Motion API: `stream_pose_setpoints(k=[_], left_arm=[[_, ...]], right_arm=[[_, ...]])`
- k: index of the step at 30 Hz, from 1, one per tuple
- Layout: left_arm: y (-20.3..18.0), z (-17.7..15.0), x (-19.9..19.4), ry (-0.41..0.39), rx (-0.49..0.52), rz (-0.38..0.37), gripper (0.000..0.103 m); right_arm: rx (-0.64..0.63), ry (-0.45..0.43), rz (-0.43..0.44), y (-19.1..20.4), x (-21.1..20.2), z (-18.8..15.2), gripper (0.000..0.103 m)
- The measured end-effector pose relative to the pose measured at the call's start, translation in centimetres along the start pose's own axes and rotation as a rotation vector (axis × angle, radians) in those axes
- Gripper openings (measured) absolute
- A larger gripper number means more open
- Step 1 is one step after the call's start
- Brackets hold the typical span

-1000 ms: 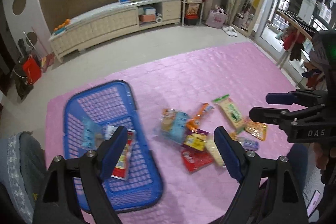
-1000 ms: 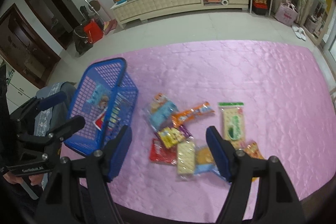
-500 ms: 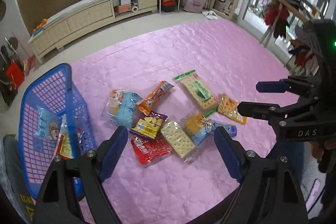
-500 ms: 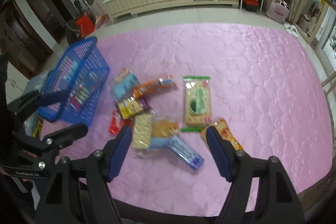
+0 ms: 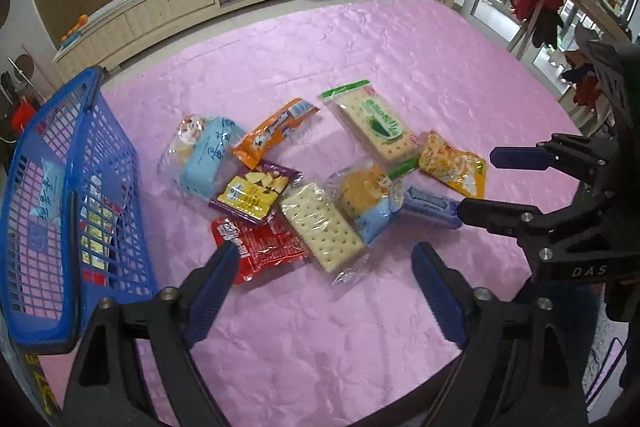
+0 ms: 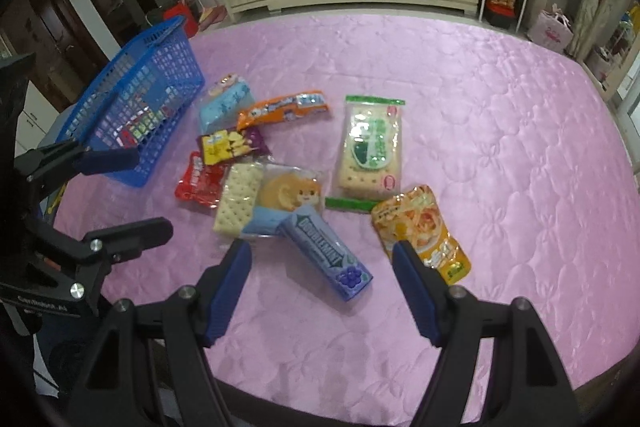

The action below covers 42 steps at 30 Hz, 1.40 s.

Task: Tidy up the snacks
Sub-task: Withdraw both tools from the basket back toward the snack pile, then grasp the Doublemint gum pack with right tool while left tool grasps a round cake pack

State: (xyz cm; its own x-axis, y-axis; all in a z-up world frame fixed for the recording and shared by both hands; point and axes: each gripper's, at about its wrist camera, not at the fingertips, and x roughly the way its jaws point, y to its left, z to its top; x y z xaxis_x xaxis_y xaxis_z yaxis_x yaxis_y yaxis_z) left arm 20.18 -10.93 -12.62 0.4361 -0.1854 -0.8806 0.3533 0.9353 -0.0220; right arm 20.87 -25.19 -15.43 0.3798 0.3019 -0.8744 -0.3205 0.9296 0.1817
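My left tongs (image 5: 320, 291), jaws just widened, and right tongs (image 6: 320, 279) both gape empty above the pink table (image 6: 500, 131). Snack packets (image 5: 320, 227) cluster just ahead; the blue basket (image 5: 72, 211) stands left. Bare cloth runs rightward to the edge.

Snack packets (image 6: 296, 163) lie scattered on pink cloth (image 6: 500, 131) beside blue basket (image 6: 136, 107).

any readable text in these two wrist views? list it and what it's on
"DOUBLEMINT": on the purple-blue gum pack, right wrist view.
"DAS": on the body of the right gripper, left wrist view.
White label on the body of the left gripper: blurred, unreadable.
Print on the other snack packets and those in the blue basket: too small or blurred.
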Motion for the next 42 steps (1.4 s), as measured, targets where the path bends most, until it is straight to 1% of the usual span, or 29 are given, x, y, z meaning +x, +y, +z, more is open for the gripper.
stream_pose_setpoints(k=[2, 3, 6, 9, 11, 14, 16, 17, 18, 19, 20, 21, 23, 26, 32, 34, 39, 42], left_arm=[[0.0, -0.1, 0.4, 0.008, 0.001, 0.012, 0.096], [0.1, -0.2, 0.8, 0.017, 0.000, 0.019, 0.103], [0.1, -0.6, 1.8, 0.034, -0.004, 0.022, 0.103], [0.1, -0.9, 2.8, 0.056, -0.013, 0.026, 0.103], [0.3, -1.1, 3.2, 0.063, -0.023, 0.025, 0.103], [0.6, -1.2, 3.6, 0.076, -0.040, 0.010, 0.103], [0.7, -1.2, 3.9, 0.087, -0.047, 0.012, 0.103], [0.7, -1.2, 4.0, 0.088, -0.051, 0.010, 0.103], [0.7, -1.1, 4.1, 0.090, -0.053, 0.007, 0.103], [0.7, -1.1, 4.2, 0.093, -0.058, 0.005, 0.103], [0.7, -1.1, 4.3, 0.094, -0.064, 0.000, 0.103], [0.8, -1.2, 4.3, 0.096, -0.067, -0.007, 0.103], [0.7, -1.1, 4.4, 0.098, -0.072, -0.010, 0.103], [0.6, -1.1, 4.5, 0.104, -0.076, -0.022, 0.103], [0.3, -1.1, 5.2, 0.118, -0.086, -0.025, 0.103], [0.3, -0.9, 5.4, 0.120, -0.099, -0.037, 0.103], [0.0, 0.6, 5.3, 0.121, -0.146, -0.079, 0.103], [-0.7, 2.0, 5.4, 0.123, -0.154, -0.079, 0.103]], right_arm=[[-0.004, 0.026, 0.010, 0.0, 0.8, 0.0, 0.077], [-0.014, 0.043, 0.018, 0.1, 1.3, 0.0, 0.077], [-0.048, 0.077, 0.030, 0.3, 2.7, -0.1, 0.077], [-0.058, 0.105, 0.023, 0.2, 4.1, 0.1, 0.077], [-0.060, 0.114, -0.006, -0.1, 5.0, 0.2, 0.077], [-0.067, 0.129, 0.025, -0.3, 5.9, 0.2, 0.077], [-0.084, 0.138, 0.005, -0.2, 6.4, 0.1, 0.075], [-0.095, 0.137, 0.005, -0.2, 6.6, 0.0, 0.066], [-0.100, 0.141, 0.014, -0.1, 6.8, -0.1, 0.062], [-0.098, 0.146, 0.021, 0.0, 7.0, -0.3, 0.049], [-0.099, 0.151, 0.019, 0.0, 7.2, -0.3, 0.045], [-0.110, 0.148, 0.013, 0.1, 7.2, -0.4, 0.044], [-0.116, 0.152, 0.003, 0.1, 7.1, -0.7, 0.038], [-0.089, 0.156, 0.013, -0.4, 6.8, -0.9, 0.036], [-0.018, 0.140, 0.033, -1.9, 5.3, -1.3, 0.035], [-0.003, 0.132, 0.037, -2.3, 4.8, -1.4, 0.035], [0.057, 0.084, 0.066, -4.0, 2.6, -0.8, 0.035], [0.097, 0.061, 0.064, -5.2, 1.5, -0.4, 0.035]])
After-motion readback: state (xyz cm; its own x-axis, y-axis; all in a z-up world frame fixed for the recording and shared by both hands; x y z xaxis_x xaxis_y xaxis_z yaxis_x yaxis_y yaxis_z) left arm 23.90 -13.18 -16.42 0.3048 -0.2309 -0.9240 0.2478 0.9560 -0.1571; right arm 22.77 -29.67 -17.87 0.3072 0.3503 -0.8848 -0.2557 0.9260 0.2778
